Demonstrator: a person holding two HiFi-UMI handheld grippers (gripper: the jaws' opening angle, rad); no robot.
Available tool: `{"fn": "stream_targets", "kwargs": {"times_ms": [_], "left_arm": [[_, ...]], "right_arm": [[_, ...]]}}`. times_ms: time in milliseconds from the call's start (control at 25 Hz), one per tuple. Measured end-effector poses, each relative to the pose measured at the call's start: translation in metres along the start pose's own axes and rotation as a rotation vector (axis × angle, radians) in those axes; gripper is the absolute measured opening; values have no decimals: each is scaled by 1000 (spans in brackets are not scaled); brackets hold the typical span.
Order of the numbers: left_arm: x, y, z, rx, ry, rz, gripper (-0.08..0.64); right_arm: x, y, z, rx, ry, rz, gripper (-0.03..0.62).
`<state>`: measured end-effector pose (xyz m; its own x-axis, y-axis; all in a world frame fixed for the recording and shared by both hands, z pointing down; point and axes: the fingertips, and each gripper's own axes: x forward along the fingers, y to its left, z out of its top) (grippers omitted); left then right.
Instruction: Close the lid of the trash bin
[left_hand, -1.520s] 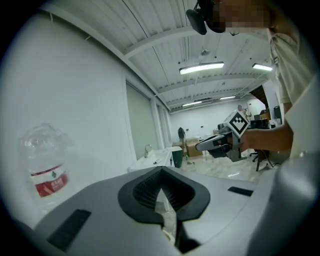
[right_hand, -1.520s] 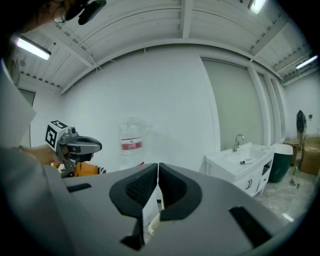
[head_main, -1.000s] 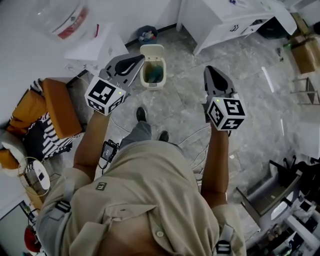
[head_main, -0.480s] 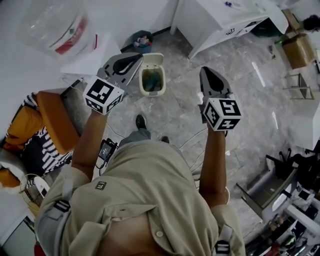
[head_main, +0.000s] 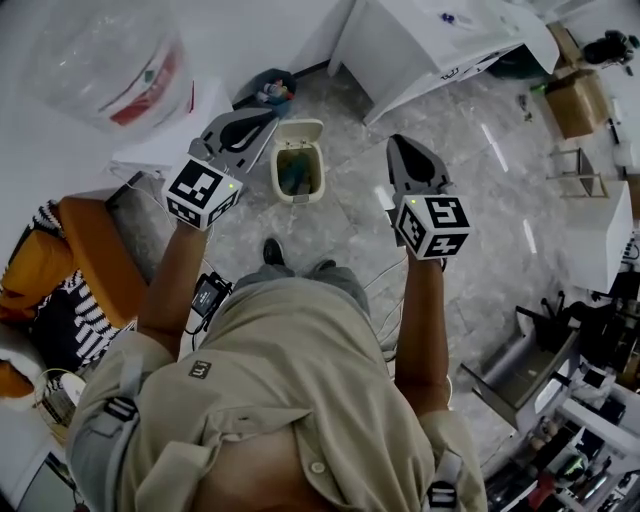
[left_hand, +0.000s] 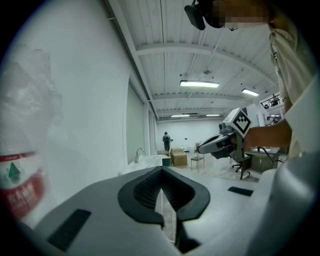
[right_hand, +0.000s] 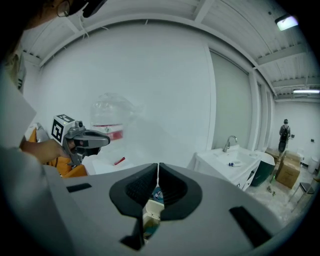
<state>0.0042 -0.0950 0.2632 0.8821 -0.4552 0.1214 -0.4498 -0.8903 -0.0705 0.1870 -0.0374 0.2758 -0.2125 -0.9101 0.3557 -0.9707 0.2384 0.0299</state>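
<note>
A cream trash bin (head_main: 297, 172) stands on the grey floor ahead of the person's feet, its lid (head_main: 303, 129) tipped up at the far side and rubbish showing inside. My left gripper (head_main: 270, 117) hovers above and just left of the bin, its jaws shut with nothing between them. My right gripper (head_main: 398, 148) hangs to the bin's right, apart from it, also shut and empty. In the right gripper view the bin (right_hand: 153, 210) shows through the gap under the closed right gripper (right_hand: 158, 165). The left gripper (left_hand: 161, 169) points past the bin along a white wall.
A small dark waste basket (head_main: 268, 86) sits behind the bin by the wall. A large water jug (head_main: 112, 58) stands at the left on a white stand, a white sink counter (head_main: 430, 40) at the back right. An orange seat (head_main: 85, 245) lies left, and cables (head_main: 385, 300) trail by the feet.
The person has stepped towards the bin, so it now lies nearer the feet. Both grippers moved along with the body, still shut and in the same pose.
</note>
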Motion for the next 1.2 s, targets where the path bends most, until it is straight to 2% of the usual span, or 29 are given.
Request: {"fn": "stream_targets", "kwargs": {"times_ms": [320,640,880,1200], "left_arm": [[-15,29,-18,-52,6,51,14],[-35,63,-40,-95,42,168,14],[-36,77,-70,-141,100,237,14],[-23,80,-121,-211,184,288,14]], "right_arm": [[58,24,-4,-49,67,97,28],[131,37,-19,-71,130,233,28],[186,35,-55,-64,215,331,28],[261,22,-128,-51,346,419,29]]}}
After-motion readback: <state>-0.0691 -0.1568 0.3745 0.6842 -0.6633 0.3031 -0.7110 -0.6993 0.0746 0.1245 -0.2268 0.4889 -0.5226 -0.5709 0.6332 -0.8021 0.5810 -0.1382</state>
